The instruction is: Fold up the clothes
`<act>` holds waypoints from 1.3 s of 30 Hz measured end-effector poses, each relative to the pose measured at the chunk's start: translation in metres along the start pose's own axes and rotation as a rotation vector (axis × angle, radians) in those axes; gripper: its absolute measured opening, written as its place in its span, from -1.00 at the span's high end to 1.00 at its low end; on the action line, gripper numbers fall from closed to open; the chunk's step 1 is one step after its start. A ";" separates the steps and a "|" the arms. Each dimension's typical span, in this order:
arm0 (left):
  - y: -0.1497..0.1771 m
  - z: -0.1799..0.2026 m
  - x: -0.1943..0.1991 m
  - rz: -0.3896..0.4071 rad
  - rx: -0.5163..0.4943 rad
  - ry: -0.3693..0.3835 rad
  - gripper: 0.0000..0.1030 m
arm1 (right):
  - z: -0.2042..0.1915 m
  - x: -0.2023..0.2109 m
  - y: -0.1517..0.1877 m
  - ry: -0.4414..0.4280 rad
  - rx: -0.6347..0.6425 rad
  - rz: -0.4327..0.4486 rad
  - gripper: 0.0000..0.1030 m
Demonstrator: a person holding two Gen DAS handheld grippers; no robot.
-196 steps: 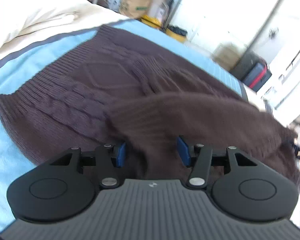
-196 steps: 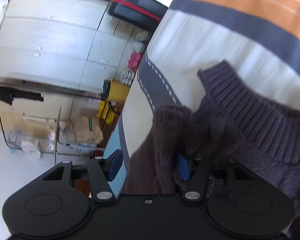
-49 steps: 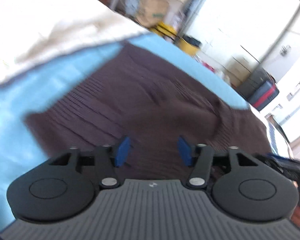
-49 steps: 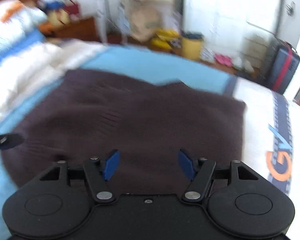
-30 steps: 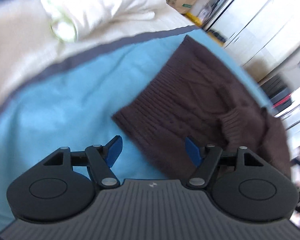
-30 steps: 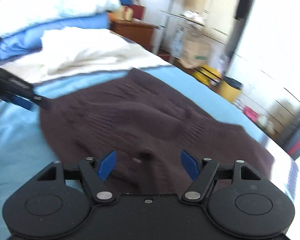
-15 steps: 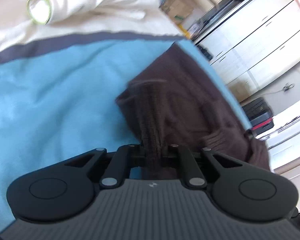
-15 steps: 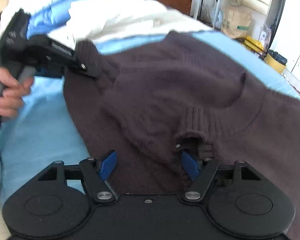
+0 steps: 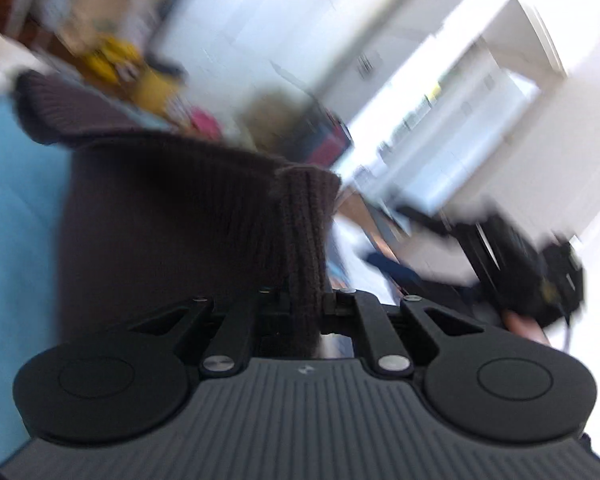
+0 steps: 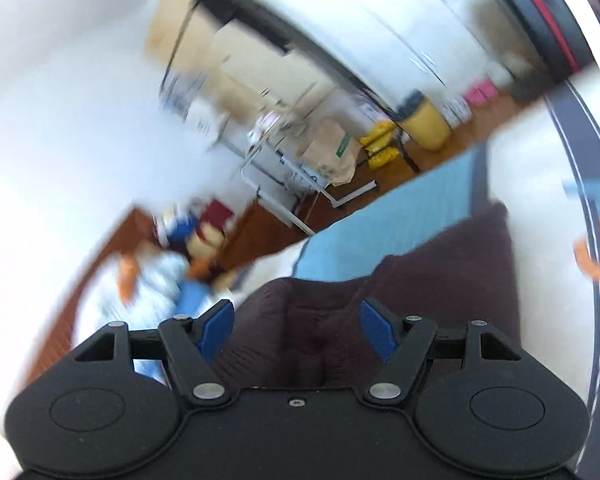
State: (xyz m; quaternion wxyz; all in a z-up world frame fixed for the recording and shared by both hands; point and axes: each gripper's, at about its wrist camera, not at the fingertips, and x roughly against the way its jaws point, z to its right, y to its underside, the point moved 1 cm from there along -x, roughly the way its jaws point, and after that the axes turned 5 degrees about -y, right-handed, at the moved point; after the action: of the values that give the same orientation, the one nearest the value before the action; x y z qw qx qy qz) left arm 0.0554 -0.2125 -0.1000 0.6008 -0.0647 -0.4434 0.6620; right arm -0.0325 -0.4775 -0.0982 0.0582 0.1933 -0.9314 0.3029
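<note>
Two tongs | left tongs (image 9: 305,300) clamp sweater (image 9: 172,216) ribbed edge | right tongs (image 10: 298,330) agape around sweater fold

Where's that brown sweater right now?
In the left wrist view the brown sweater hangs lifted over the blue sheet, its ribbed edge pinched in the shut left gripper.

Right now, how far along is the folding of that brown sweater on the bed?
Partly done, as far as the blur allows. Done: the left gripper is shut on a ribbed edge of the brown sweater, raised off the blue bedcover. In hand: the right gripper is open, with sweater fabric bunched between its blue pads, not visibly clamped. Left: laying that edge over and flattening; no finished fold shows.
</note>
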 end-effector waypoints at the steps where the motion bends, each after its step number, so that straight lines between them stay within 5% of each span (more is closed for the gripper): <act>1: 0.012 0.010 -0.016 -0.040 -0.021 0.016 0.86 | 0.007 0.000 0.000 0.004 -0.036 0.005 -0.46; 5: 0.046 0.016 -0.067 -0.170 -0.015 -0.050 0.86 | 0.012 -0.025 0.014 0.075 -0.018 -0.093 -0.46; 15: 0.052 -0.021 -0.064 -0.202 0.107 -0.002 0.85 | 0.004 -0.040 0.018 0.229 0.187 -0.282 -0.46; 19: 0.055 -0.006 -0.056 -0.203 0.015 0.017 0.85 | -0.008 -0.045 0.027 0.273 0.290 -0.332 -0.50; 20: 0.054 0.001 -0.052 -0.199 -0.023 0.007 0.85 | -0.009 -0.047 0.030 0.293 0.315 -0.345 -0.38; 21: 0.053 0.005 -0.052 -0.207 -0.039 -0.014 0.85 | -0.008 -0.050 0.033 0.321 0.344 -0.352 -0.01; 22: 0.052 0.008 -0.052 -0.215 -0.054 -0.034 0.85 | -0.007 -0.054 0.035 0.355 0.375 -0.357 0.75; 23: 0.052 0.008 -0.053 -0.221 -0.061 -0.054 0.84 | -0.006 -0.057 0.036 0.389 0.406 -0.362 0.83; 29: 0.033 0.008 -0.025 -0.216 -0.058 0.009 0.83 | -0.014 -0.037 0.029 0.494 0.452 -0.274 0.88; 33: 0.016 0.021 0.010 -0.154 -0.121 0.076 0.82 | -0.008 -0.031 0.034 0.579 0.484 -0.302 0.88; 39: -0.002 -0.019 -0.006 -0.085 -0.035 -0.043 0.81 | 0.006 -0.042 0.034 0.622 0.466 -0.336 0.88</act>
State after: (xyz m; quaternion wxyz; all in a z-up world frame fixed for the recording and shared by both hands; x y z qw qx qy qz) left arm 0.0705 -0.2077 -0.1124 0.6177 -0.0421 -0.4699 0.6291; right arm -0.0067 -0.4421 -0.1305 0.3399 0.2496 -0.7317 0.5355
